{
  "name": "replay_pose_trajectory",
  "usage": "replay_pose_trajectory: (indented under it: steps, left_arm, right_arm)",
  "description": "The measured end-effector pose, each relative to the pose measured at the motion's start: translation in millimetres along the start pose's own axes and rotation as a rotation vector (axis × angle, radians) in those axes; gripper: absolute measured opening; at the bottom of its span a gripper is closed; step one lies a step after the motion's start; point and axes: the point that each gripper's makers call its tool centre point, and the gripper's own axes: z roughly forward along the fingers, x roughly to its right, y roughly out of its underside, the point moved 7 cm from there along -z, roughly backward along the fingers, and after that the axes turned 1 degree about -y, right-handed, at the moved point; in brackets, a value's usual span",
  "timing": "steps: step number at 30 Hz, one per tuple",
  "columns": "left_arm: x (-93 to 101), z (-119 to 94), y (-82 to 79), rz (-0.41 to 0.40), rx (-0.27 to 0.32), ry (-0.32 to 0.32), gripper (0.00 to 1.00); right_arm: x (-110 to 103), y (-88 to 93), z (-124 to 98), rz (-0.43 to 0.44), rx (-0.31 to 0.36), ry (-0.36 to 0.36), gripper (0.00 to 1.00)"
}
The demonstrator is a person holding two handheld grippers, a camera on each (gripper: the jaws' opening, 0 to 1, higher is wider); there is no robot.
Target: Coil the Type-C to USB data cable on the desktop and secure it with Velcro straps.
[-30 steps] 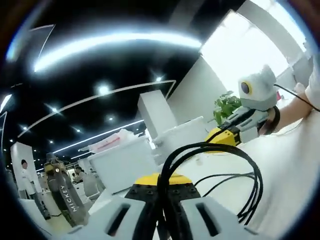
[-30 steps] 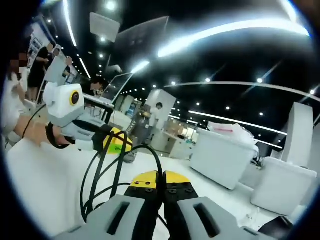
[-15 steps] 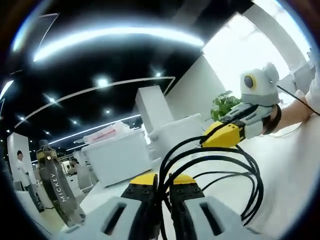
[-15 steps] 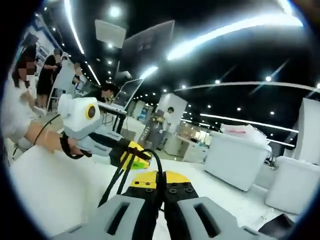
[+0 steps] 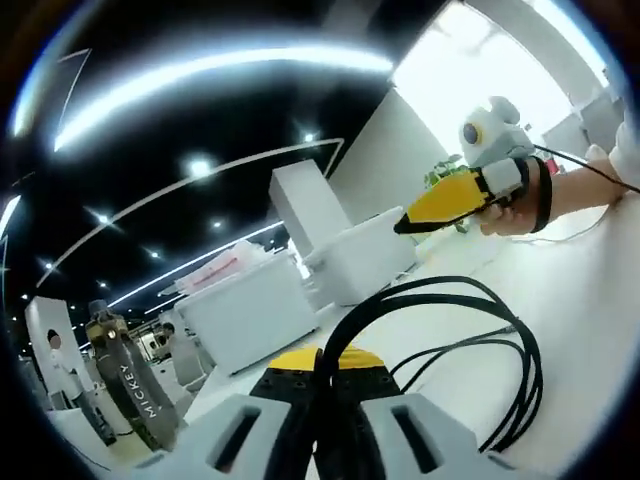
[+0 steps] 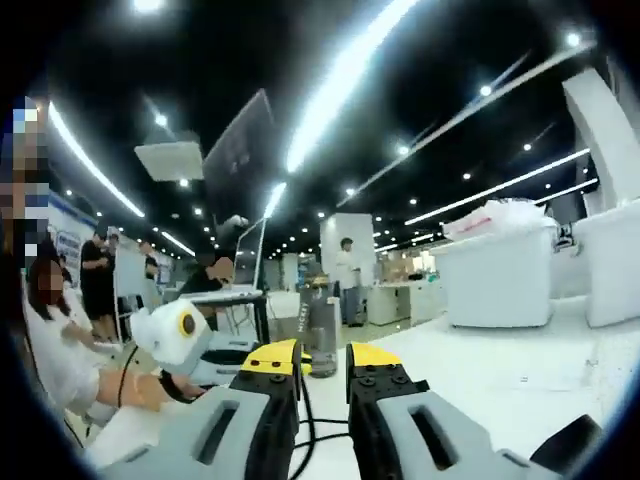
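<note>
table (image 5: 590, 300): white surface, carrying the cable in the left gripper view and running under both grippers in the right gripper view.

white bins (image 5: 250, 320): two or more pale boxes standing beyond the table edge, one with pink-printed bags on top.

bottle (image 5: 125, 385): dark, upright, lettered "mickey", at the left of the left gripper view.

cable (image 5: 470, 330): black, several loops together, lying on the table to the right of the left gripper's jaws, one end of the bundle pinched between them. connectors cannot be made out.

left gripper (image 5: 325, 365): yellow-tipped jaws pressed together on the cable loops. in the right gripper view it lies low at the left, a hand around it, its jaws hidden.

right gripper (image 6: 322, 358): jaws parted by a narrow gap, nothing between them; a black strand runs on the table below the gap. in the left gripper view it is raised above the table, well apart from the cable, held by a hand (image 5: 525, 205).
</note>
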Motion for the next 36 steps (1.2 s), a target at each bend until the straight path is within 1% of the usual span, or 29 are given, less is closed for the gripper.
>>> replay_pose_trajectory:
  steps: [1, 2, 3, 4, 5, 7, 10, 12, 14, 15, 16, 18, 19, 20, 22, 23, 24, 25, 26, 27, 29, 30, 32, 35, 36]
  left_arm:
    - [-0.6, -0.7, -1.5, 0.006, 0.003, -0.005, 0.04]
    - [-1.3, -1.4, -2.9, 0.014, 0.007, -0.01, 0.04]
    - [-1.8, -1.9, -3.7, 0.017, 0.01, -0.013, 0.04]
    - [-3.3, -3.0, -5.6, 0.017, 0.019, -0.021, 0.04]
    - [-4.1, -3.6, -6.6, 0.014, 0.025, -0.025, 0.04]
    - [-6.2, -5.5, -9.6, 0.004, 0.043, -0.034, 0.04]
    - [-7.3, -8.2, -14.9, 0.002, 0.068, -0.042, 0.04]
    - [-6.9, -10.2, -19.8, -0.003, 0.094, -0.041, 0.04]
    - [-3.9, -11.9, -25.0, -0.006, 0.121, -0.028, 0.04]
    - [-2.2, -12.4, -27.7, -0.002, 0.133, -0.021, 0.04]
    - [-0.2, -13.1, -30.1, 0.004, 0.145, -0.014, 0.04]
    - [4.9, -14.7, -34.7, 0.017, 0.171, 0.005, 0.04]
    - [6.7, -15.5, -36.7, 0.016, 0.182, 0.012, 0.04]
    - [7.6, -16.2, -38.3, 0.016, 0.191, 0.015, 0.04]
    - [8.5, -18.6, -44.5, 0.012, 0.225, 0.023, 0.04]
    - [8.3, -20.7, -47.9, 0.003, 0.242, 0.022, 0.04]
    - [7.8, -22.7, -53.0, -0.025, 0.276, 0.024, 0.04]
    - [5.0, -25.5, -57.7, -0.054, 0.301, 0.016, 0.04]
    - [3.2, -27.3, -60.9, -0.068, 0.314, 0.005, 0.04]
    - [2.3, -28.6, -63.8, -0.072, 0.323, 0.001, 0.04]
    - [2.9, -29.5, -70.0, -0.09, 0.344, 0.002, 0.04]
    - [4.2, -29.0, -73.1, -0.1, 0.353, 0.002, 0.04]
    - [7.3, -26.9, -78.1, -0.118, 0.362, 0.011, 0.04]
    - [14.5, -22.0, -89.4, -0.145, 0.376, 0.03, 0.04]
    - [16.3, -20.8, -93.3, -0.17, 0.383, 0.04, 0.04]
  right_arm:
    - [7.4, 5.7, -0.7, -0.038, -0.036, 0.041, 0.18]
    - [15.6, 10.6, 0.8, -0.049, -0.067, 0.067, 0.18]
    - [19.5, 15.1, 1.4, -0.046, -0.084, 0.077, 0.19]
    - [24.4, 23.9, 2.2, -0.045, -0.123, 0.093, 0.21]
    - [28.3, 32.1, 3.2, -0.052, -0.156, 0.098, 0.23]
    - [32.2, 49.5, 4.3, -0.032, -0.22, 0.104, 0.26]
    - [34.2, 73.6, 5.6, 0.016, -0.3, 0.094, 0.26]
    - [36.8, 87.7, 6.5, 0.0, -0.361, 0.102, 0.26]
    - [37.3, 95.6, 7.0, 0.014, -0.38, 0.107, 0.23]
    - [36.3, 98.8, 6.7, 0.047, -0.39, 0.101, 0.21]
    - [35.5, 100.7, 7.2, 0.066, -0.387, 0.092, 0.17]
    - [35.7, 101.8, 8.2, 0.07, -0.386, 0.094, 0.12]
    - [35.2, 102.6, 8.4, 0.069, -0.396, 0.093, 0.05]
    - [36.0, 102.5, 8.2, 0.056, -0.403, 0.101, 0.04]
    - [39.6, 100.2, 6.7, 0.015, -0.424, 0.118, 0.03]
    - [42.2, 97.5, 5.1, -0.02, -0.427, 0.122, 0.03]
    - [45.4, 94.4, 2.9, -0.047, -0.419, 0.137, 0.02]
    - [49.4, 90.8, -1.7, -0.051, -0.412, 0.16, 0.02]
    - [53.2, 88.1, -6.4, -0.056, -0.41, 0.183, 0.02]
    - [56.5, 85.1, -11.6, -0.068, -0.412, 0.203, 0.02]
    - [60.8, 77.4, -27.5, -0.129, -0.417, 0.237, 0.02]
    - [62.0, 75.5, -33.0, -0.147, -0.423, 0.251, 0.02]
    - [67.1, 68.2, -48.8, -0.192, -0.447, 0.29, 0.02]
    - [75.2, 55.1, -75.9, -0.252, -0.445, 0.358, 0.02]
    - [80.3, 50.0, -89.3, -0.289, -0.45, 0.401, 0.02]
